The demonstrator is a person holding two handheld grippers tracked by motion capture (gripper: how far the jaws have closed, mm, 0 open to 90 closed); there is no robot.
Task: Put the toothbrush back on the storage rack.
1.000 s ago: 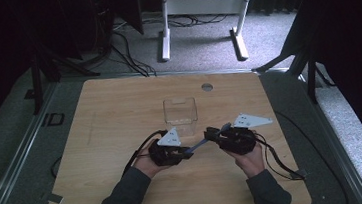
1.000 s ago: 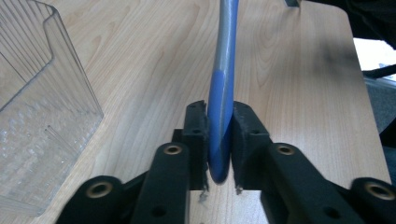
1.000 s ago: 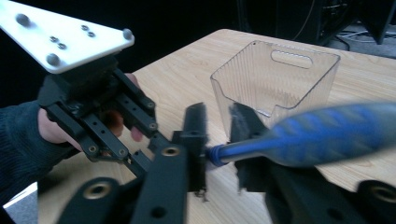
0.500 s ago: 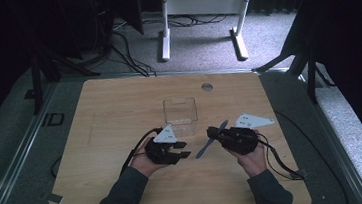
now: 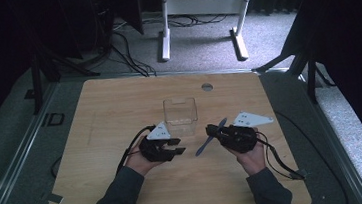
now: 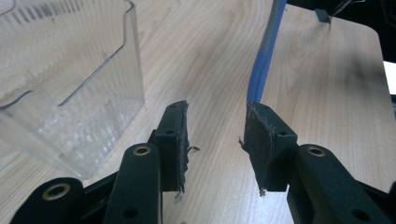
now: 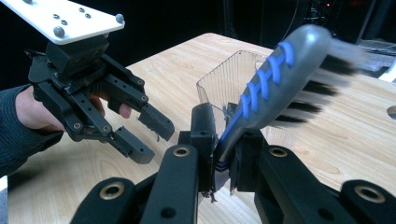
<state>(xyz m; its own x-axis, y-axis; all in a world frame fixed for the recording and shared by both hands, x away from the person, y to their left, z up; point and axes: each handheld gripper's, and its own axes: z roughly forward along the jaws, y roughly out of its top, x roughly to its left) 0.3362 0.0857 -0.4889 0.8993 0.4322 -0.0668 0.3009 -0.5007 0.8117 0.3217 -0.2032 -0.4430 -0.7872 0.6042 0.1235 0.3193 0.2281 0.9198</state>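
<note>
My right tool (image 7: 223,156) is clamped on the handle of a grey and blue toothbrush (image 7: 280,74), which juts up and away from the jaws with its bristled head tilted toward the clear plastic box (image 5: 181,116); my left tool (image 6: 219,142) has just been opening and its jaws now stand apart with nothing between them, the toothbrush's blue handle (image 6: 262,60) just beyond the tip of one jaw; seen from above, the left tool (image 5: 172,148) sits just in front of the box and slightly to its left, the right tool (image 5: 217,131) in front and to its right, with the toothbrush (image 5: 210,137) slanting between the two tools; the box stands upright near the middle of the wooden table (image 5: 119,108).
</note>
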